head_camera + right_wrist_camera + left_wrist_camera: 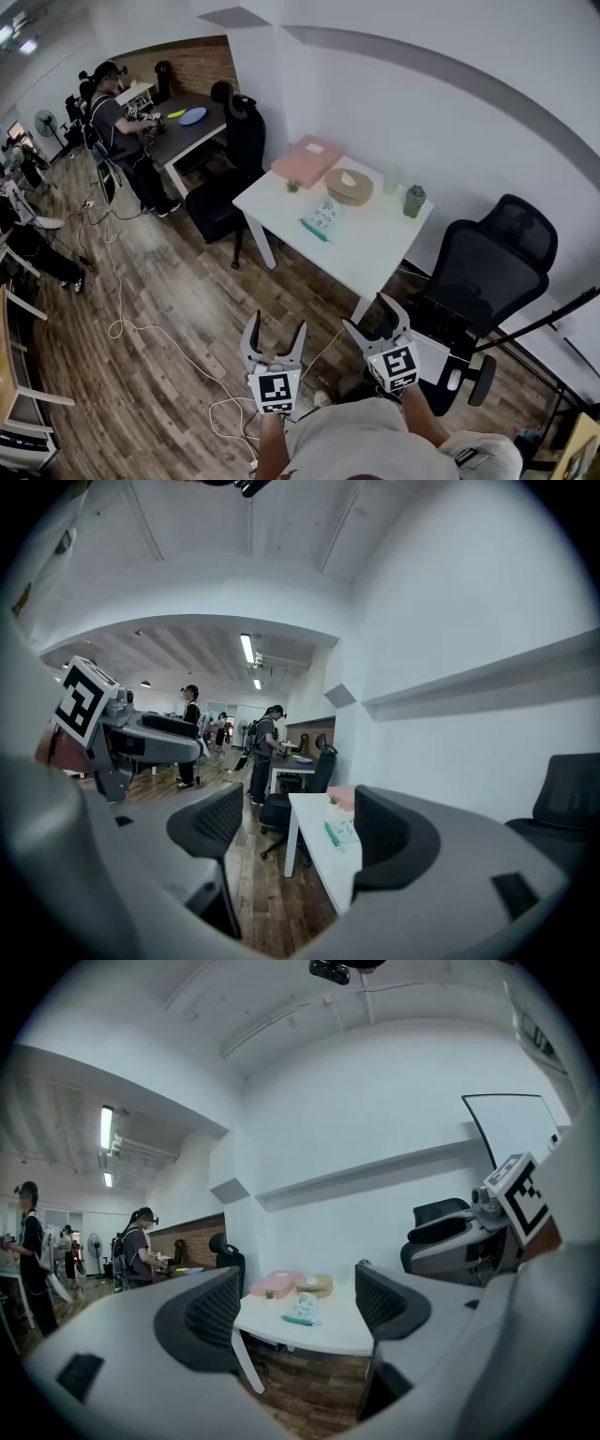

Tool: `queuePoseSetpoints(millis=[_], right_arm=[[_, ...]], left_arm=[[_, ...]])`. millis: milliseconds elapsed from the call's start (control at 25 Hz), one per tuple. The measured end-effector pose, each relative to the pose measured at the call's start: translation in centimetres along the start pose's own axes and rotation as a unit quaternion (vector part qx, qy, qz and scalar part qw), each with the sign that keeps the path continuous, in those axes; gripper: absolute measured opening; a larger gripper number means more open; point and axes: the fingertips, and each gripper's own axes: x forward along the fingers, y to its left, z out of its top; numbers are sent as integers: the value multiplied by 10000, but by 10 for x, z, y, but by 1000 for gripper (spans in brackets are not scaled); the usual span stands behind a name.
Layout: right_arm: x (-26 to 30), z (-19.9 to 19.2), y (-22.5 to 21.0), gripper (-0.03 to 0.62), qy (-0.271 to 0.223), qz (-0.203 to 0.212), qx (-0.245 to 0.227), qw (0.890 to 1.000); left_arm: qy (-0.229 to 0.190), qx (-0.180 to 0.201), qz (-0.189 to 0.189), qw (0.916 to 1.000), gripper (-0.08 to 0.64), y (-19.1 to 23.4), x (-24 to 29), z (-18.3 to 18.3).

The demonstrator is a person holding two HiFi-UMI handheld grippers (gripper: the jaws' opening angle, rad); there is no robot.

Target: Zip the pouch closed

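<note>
The pouch (pixel 322 218) is pale with a teal zip edge and lies flat on the white table (pixel 370 246). It also shows in the left gripper view as the pouch (pixel 301 1310) and in the right gripper view as the pouch (pixel 341 832). My left gripper (pixel 273 339) is held open over the wooden floor, well short of the table. My right gripper (pixel 375 320) is open too, near the table's front corner. Both grippers hold nothing.
On the table are a pink box (pixel 307 160), a round wooden lid (pixel 349 187), a green bottle (pixel 413 201) and a small plant (pixel 292 187). A black office chair (pixel 483 272) stands at the right, another chair (pixel 230 173) at the left. Cables (pixel 141 328) run across the floor. A person (pixel 122 131) works at a far desk.
</note>
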Motion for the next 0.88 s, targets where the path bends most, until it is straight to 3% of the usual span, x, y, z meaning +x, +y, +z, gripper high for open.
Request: queuePoseSetpoints(millis=[880], right_arm=[[131, 1, -46, 365, 29, -117, 57, 9999]], left_arm=[[45, 132, -118, 9998, 379, 69, 122, -10]])
